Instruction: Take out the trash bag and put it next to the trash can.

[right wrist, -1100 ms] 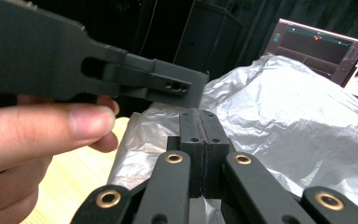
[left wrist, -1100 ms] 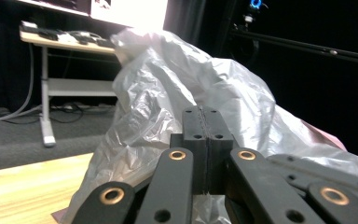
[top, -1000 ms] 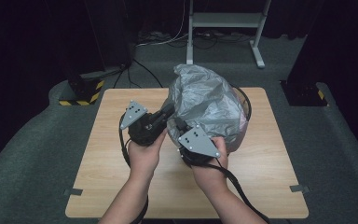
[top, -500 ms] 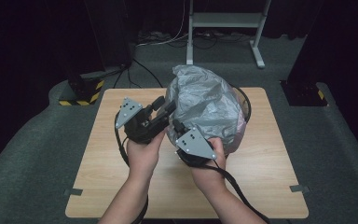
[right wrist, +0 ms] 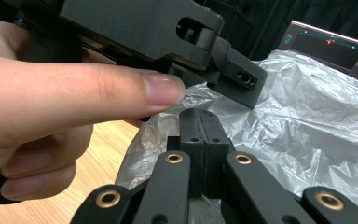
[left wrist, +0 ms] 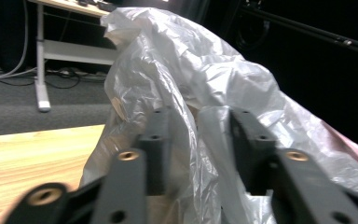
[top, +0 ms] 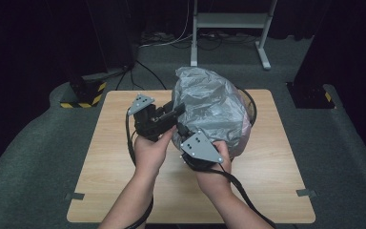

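A crumpled grey plastic bag (top: 212,107) lies draped over a black round basket (top: 251,102) on the wooden table (top: 124,191). My left gripper (top: 177,110) points at the bag's left side. In the left gripper view its jaws (left wrist: 200,121) stand apart and have just been closing, with a loose fold of the bag (left wrist: 223,79) between them, not pinched. My right gripper (top: 187,132) sits at the bag's near lower edge. In the right gripper view its jaws (right wrist: 204,122) are pressed together with bag film (right wrist: 307,107) gathered around them. The left hand (right wrist: 74,93) is close above.
A white metal stand (top: 228,21) and cables lie on the floor behind the table. A yellow-and-black striped block (top: 83,98) sits at the table's far left corner. A lit monitor (right wrist: 331,46) shows beyond the bag. Tape marks (top: 305,192) sit near the table's front corners.
The left gripper's jaws came off the bag and spread wide, then narrowed again around a fold. It shifted slightly left. The right hand stayed put.
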`<action>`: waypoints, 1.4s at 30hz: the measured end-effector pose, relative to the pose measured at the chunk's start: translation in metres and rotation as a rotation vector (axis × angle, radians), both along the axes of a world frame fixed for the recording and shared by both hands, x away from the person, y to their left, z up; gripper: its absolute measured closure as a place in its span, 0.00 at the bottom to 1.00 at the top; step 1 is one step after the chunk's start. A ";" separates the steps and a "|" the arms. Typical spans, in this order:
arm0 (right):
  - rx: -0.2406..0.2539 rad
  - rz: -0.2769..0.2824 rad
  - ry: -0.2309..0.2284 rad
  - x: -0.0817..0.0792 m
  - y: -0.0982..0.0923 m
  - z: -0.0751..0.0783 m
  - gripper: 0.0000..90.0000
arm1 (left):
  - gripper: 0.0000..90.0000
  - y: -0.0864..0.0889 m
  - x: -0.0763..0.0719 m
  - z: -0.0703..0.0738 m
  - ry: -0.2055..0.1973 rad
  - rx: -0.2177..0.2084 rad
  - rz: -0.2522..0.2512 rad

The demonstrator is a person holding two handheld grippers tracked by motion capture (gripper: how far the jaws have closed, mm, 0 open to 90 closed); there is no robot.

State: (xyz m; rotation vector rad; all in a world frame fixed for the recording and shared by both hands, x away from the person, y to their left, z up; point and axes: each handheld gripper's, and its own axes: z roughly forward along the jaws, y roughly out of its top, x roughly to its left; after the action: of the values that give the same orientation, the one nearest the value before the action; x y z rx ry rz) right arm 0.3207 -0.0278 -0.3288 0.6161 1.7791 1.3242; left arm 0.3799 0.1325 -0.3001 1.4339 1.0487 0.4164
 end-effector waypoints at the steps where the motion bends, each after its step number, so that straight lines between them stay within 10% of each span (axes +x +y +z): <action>1: 0.003 0.004 0.002 0.000 0.000 0.000 1.00 | 0.77 0.001 0.000 0.000 -0.006 -0.003 0.000; 6: 0.026 0.018 0.008 -0.001 -0.005 0.003 0.99 | 0.96 0.000 0.000 -0.003 -0.027 -0.018 -0.001; 15: 0.127 0.041 -0.017 -0.009 -0.030 0.026 0.84 | 0.99 -0.004 -0.001 -0.005 -0.065 -0.002 0.015; 27: 0.175 -0.069 0.015 0.000 -0.099 0.045 0.72 | 0.99 -0.005 -0.004 -0.004 -0.115 -0.002 0.031; 42: 0.168 -0.236 0.045 0.005 -0.185 0.024 0.67 | 0.99 -0.008 -0.007 0.007 -0.179 -0.009 0.033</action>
State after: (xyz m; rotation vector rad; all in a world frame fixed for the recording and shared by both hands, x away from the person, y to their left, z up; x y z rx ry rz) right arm 0.3254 -0.2130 -0.3050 0.9257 1.5847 1.3114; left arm 0.3730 0.1241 -0.2933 1.3467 0.9294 0.5524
